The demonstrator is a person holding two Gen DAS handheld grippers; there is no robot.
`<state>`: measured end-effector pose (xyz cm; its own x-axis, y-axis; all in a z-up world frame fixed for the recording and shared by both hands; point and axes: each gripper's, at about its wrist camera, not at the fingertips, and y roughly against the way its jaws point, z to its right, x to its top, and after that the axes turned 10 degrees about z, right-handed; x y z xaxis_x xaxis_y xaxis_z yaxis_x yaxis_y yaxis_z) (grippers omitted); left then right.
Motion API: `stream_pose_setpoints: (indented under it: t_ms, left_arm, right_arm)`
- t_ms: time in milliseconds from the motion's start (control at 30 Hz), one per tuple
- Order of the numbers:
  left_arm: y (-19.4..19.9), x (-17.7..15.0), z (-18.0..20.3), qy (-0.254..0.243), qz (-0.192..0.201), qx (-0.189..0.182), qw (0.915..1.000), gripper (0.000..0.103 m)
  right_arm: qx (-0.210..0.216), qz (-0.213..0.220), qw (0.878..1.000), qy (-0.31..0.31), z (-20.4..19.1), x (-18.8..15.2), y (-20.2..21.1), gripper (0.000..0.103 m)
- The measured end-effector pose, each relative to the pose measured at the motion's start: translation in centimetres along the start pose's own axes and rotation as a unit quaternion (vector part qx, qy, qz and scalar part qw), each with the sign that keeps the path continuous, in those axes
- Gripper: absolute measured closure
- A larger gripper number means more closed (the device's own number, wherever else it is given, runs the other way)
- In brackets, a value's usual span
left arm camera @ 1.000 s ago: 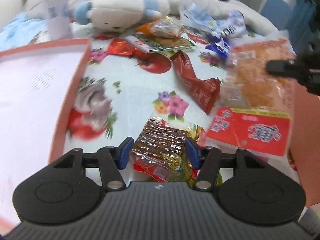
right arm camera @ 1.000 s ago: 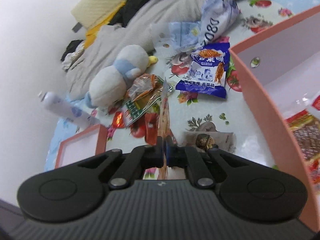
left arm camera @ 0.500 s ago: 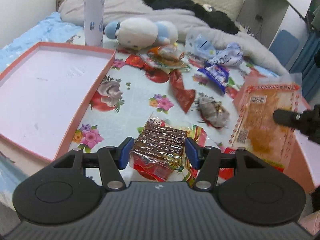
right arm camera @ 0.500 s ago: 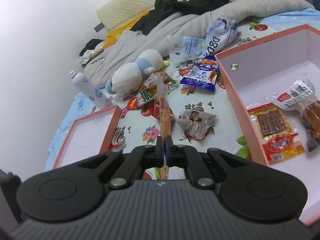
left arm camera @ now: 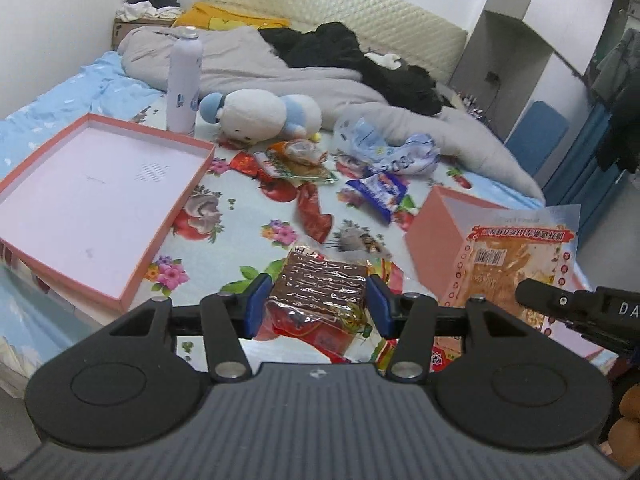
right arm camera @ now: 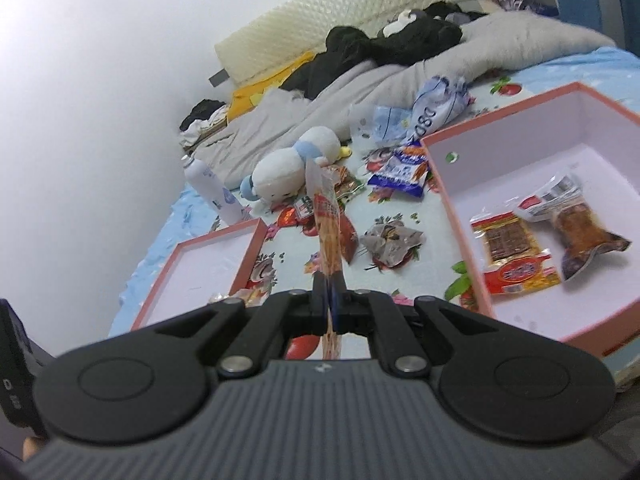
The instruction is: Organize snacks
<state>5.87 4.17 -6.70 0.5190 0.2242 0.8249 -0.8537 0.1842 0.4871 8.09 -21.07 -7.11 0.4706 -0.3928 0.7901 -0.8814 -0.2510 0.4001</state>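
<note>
Flowered sheeting is covering the bed where you are working, with a grey duvet, a plush toy and a spray can crowding the far side.

Your left gripper is carrying a brown-and-red snack pack between its blue pads, and the jaws are closing on it. The film is glossy and crinkled, so it could slide out if you are tilting it while the squeeze is only partial.

Your right gripper is clenched tight on the edge of a flat orange snack sleeve, which is standing up thin and floppy above the jaws. Seen from the left camera, that sleeve is hanging just in front of the deep pink box. It could fold, catch the box wall or swing against your other load, since both hands are working close together.

Inside the box, a matching brown-and-red pack and a dark wrapped snack are lying side by side. A blue packet, a red wrapper and a crumpled clear pack are waiting loose on the sheet, between the box and the shallow lid.
</note>
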Motion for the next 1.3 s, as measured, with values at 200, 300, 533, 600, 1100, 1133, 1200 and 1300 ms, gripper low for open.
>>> stream_pose_setpoints:
  t_ms: [200, 300, 533, 600, 1100, 1133, 1200, 1300]
  left_arm:
    - [0.4, 0.0, 2.1, 0.000, -0.002, -0.032, 0.9995, 0.046]
    - [0.1, 0.4, 3.8, -0.004, -0.002, -0.055, 0.9985, 0.046]
    - [-2.4, 2.0, 9.2, -0.031, -0.002, -0.113, 0.9931, 0.046]
    - [-3.5, 2.5, 11.1, -0.043, -0.004, -0.130, 0.9906, 0.046]
    - [-13.8, 5.0, 23.3, -0.126, -0.055, -0.181, 0.9738, 0.046]
    - [-14.6, 4.9, 23.9, -0.134, -0.065, -0.179, 0.9725, 0.046]
    - [-16.2, 4.6, 24.9, -0.146, -0.082, -0.178, 0.9697, 0.046]
    - [-18.7, 4.0, 26.0, -0.162, -0.111, -0.169, 0.9659, 0.046]
  right_arm:
    - [-0.024, 0.016, 1.000, -0.007, 1.7, 1.0, 2.8, 0.098]
    - [-0.044, 0.026, 0.999, -0.009, 2.8, 1.8, 4.2, 0.098]
    - [-0.080, 0.062, 0.995, 0.000, 5.4, 3.9, 5.8, 0.098]
    - [-0.089, 0.073, 0.993, 0.000, 6.3, 4.6, 5.7, 0.098]
    - [-0.174, 0.046, 0.982, 0.058, 13.6, 9.9, -1.1, 0.098]
    - [-0.176, 0.037, 0.982, 0.056, 14.2, 9.9, -1.8, 0.098]
    - [-0.183, 0.014, 0.981, 0.062, 15.3, 9.8, -3.1, 0.098]
    - [-0.188, -0.012, 0.980, 0.062, 16.7, 9.3, -4.6, 0.098]
